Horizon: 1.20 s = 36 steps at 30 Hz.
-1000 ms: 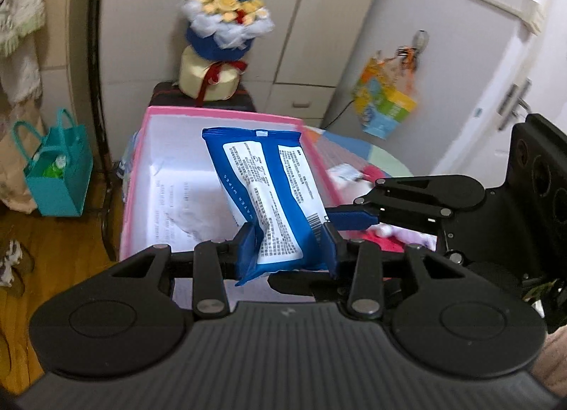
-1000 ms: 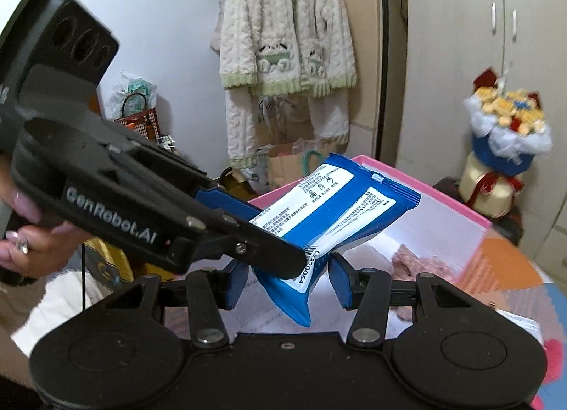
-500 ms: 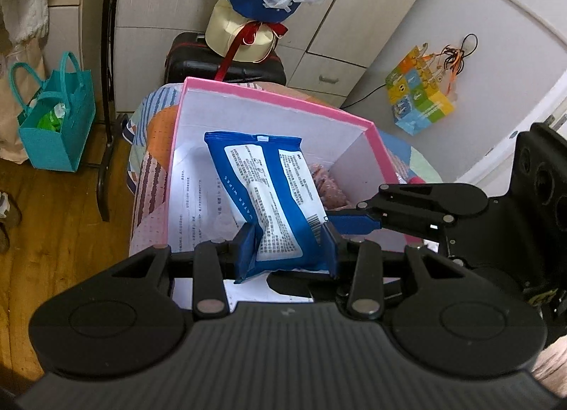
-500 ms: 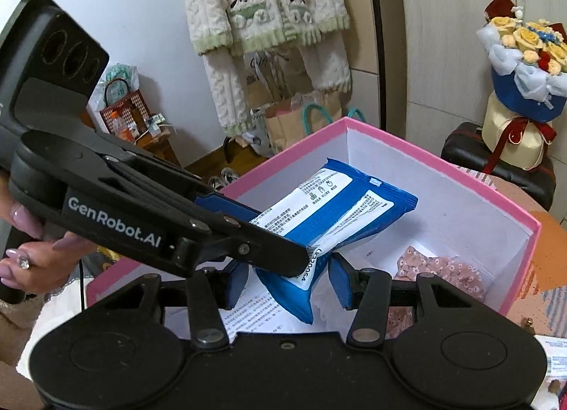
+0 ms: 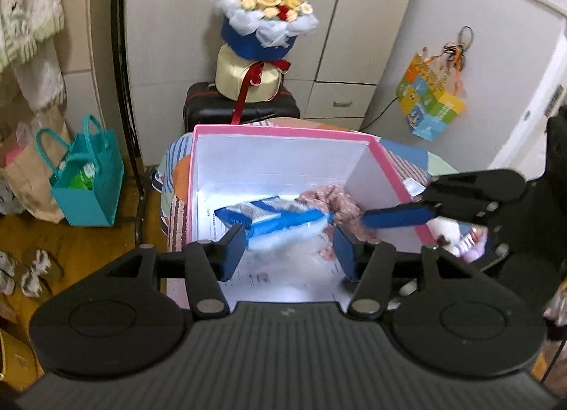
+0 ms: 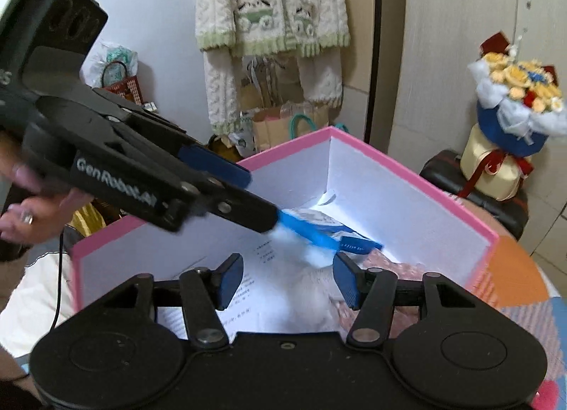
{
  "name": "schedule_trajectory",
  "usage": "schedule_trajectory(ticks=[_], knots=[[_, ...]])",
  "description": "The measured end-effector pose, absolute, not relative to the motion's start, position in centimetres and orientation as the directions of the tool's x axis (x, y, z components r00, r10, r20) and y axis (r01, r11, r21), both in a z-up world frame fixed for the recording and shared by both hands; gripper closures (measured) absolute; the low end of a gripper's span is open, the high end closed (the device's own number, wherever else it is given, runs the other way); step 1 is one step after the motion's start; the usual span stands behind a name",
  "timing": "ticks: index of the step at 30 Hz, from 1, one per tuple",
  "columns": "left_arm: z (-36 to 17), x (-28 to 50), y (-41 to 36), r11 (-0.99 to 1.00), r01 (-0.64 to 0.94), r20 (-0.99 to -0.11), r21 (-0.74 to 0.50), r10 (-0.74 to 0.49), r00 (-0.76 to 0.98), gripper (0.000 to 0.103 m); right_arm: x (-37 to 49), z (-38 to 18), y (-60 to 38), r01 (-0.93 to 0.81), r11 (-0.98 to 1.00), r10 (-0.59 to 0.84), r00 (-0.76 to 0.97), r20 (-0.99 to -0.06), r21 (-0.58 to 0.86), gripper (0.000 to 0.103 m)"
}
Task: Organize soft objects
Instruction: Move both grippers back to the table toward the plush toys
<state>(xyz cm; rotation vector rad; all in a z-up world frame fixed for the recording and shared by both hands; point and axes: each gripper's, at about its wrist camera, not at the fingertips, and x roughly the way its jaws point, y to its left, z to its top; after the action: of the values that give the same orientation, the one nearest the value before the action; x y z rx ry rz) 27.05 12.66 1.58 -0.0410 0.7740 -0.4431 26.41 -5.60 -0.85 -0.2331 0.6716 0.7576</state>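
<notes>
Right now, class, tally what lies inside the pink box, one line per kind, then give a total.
Blue wipes pack: 1
Pink floral cloth: 1
Printed paper sheet: 1
Total: 3, all in the pink box, as far as the blur allows.
</notes>
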Motion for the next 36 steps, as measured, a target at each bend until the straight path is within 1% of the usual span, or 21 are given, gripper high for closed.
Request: schedule_trajectory(ticks=[5,10,15,19,22,25,29,36], knots=[[3.7,23.4,12.0,0.895,0.415,-0.644,-0.162,-0.415,0.642,0.046,22.8,1.3,-9.5,-0.67,0.74,0.562,0.568,-0.601,0.058,0.041],[5.5,19.5,10.5,0.86,0.484,-0.621,-0.165,-0.471,0.626,0.042,18.5,3.1,-13.5,-0.617,0.784,0.536,0.611,-0.582,0.074,0.038],[6.2,15.8,7.8,0.808,0.567,-0.622,-0.156,-0.527,0.579,0.041,13.7,3.6,-16.9,-0.568,0.823,0.48,0.663,-0.575,0.032,0.036],[6.2,13.3,5.4,0.759,0.636,-0.633,-0.14,-0.562,0.532,0.041,10.6,3.5,-19.1,-0.536,0.844,0.444,0.693,-0.568,0.006,0.035],[6.1,11.7,3.6,0.728,0.674,-0.64,-0.125,-0.578,0.506,0.041,8.5,3.0,-20.7,-0.511,0.859,0.416,0.713,-0.564,-0.013,0.03],[5.6,10.8,1.8,0.701,0.703,-0.655,-0.123,-0.589,0.473,0.041,6.7,2.4,-22.0,-0.49,0.871,0.393,0.73,-0.559,-0.027,0.028],[4.8,10.0,-0.4,0.675,0.726,-0.672,-0.13,-0.599,0.436,0.041,5.0,1.4,-23.5,-0.476,0.879,0.377,0.738,-0.559,-0.036,0.024],[3.2,9.9,-4.0,0.665,0.735,-0.691,-0.132,-0.594,0.412,0.041,3.6,-0.3,-26.0,-0.46,0.888,0.368,0.745,-0.556,-0.028,0.022]])
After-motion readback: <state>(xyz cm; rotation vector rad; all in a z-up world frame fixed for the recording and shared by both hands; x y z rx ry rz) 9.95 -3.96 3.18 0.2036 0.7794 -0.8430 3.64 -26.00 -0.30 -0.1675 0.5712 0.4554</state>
